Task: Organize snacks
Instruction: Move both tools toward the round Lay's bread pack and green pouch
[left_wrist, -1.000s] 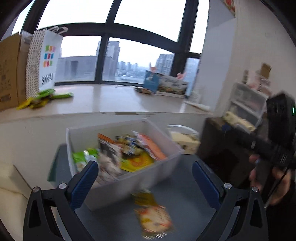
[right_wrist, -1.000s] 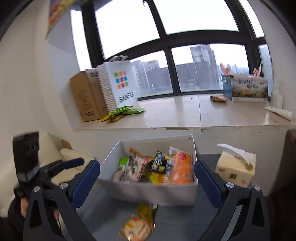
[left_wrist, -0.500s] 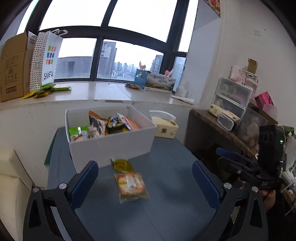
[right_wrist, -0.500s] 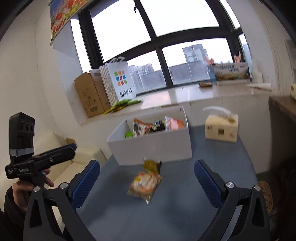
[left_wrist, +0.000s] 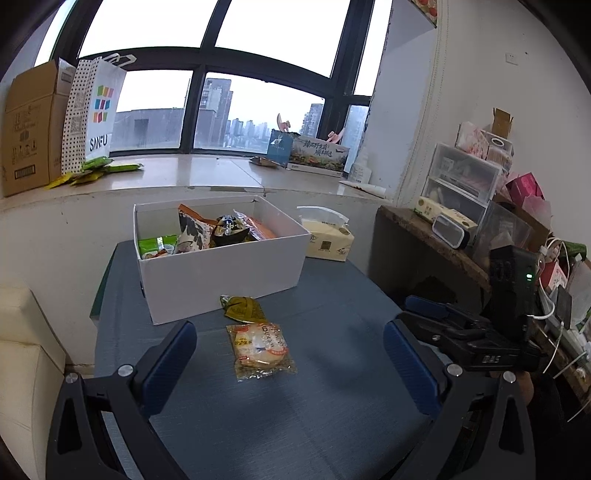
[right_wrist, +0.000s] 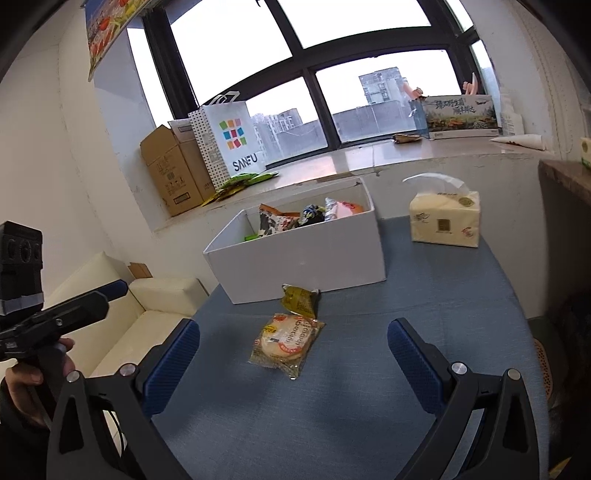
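Note:
A white box (left_wrist: 221, 269) (right_wrist: 306, 258) holding several snack packets stands on the blue-grey table (left_wrist: 332, 406) (right_wrist: 424, 350). Two packets lie on the table in front of it: a clear packet with round crackers (left_wrist: 260, 349) (right_wrist: 286, 343) and a small olive-yellow packet (left_wrist: 242, 308) (right_wrist: 299, 300) closer to the box. My left gripper (left_wrist: 290, 365) is open and empty, just short of the cracker packet. My right gripper (right_wrist: 293, 363) is open and empty, also near that packet. Each gripper shows from the side in the other's view, right (left_wrist: 424, 308) and left (right_wrist: 107, 290).
A tissue pack (left_wrist: 327, 238) (right_wrist: 445, 218) sits right of the box. The windowsill holds a cardboard carton (right_wrist: 173, 173), a SANFU bag (right_wrist: 229, 144), green packets (left_wrist: 96, 170) and a printed box (right_wrist: 460, 116). A cluttered shelf (left_wrist: 461, 206) stands right; a cream sofa (right_wrist: 122, 321) left.
Both grippers have pulled back from the box and stayed open. The box looks smaller and farther, and the two packets on the table now lie between the fingers.

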